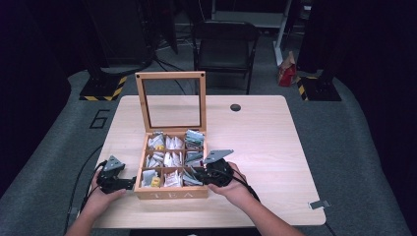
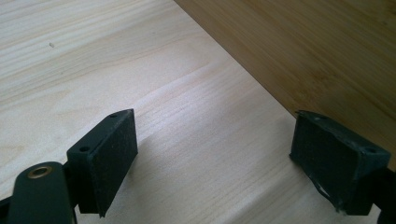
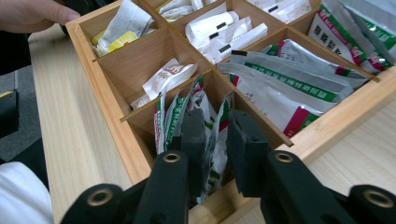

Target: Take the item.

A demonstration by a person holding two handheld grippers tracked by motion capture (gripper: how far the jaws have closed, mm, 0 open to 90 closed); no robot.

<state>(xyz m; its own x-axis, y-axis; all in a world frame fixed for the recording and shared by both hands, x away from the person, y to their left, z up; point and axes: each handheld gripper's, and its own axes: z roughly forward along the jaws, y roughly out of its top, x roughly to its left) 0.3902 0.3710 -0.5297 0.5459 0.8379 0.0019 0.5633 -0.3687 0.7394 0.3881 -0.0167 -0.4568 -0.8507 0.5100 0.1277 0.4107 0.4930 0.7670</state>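
A wooden tea box (image 1: 171, 194) stands on the table with its glass lid (image 1: 170, 75) raised, and its compartments hold several tea sachets. My right gripper (image 1: 196, 174) dips into the front right compartment. In the right gripper view its jaws (image 3: 217, 123) stand narrow around a white, red and green sachet (image 3: 215, 140), with a small gap still showing beside the pads. My left gripper (image 1: 132, 183) rests low by the box's front left corner. Its jaws (image 2: 215, 140) are wide open over bare table, with the box's side wall (image 2: 327, 56) just beyond.
Neighbouring compartments hold silver sachets (image 3: 289, 88) and white ones (image 3: 219, 32). A hand (image 3: 32, 14) rests at the box's far corner. A cable hole (image 1: 235, 107) and a small metal clip (image 1: 318, 204) lie on the table. A dark chair (image 1: 223, 44) stands behind it.
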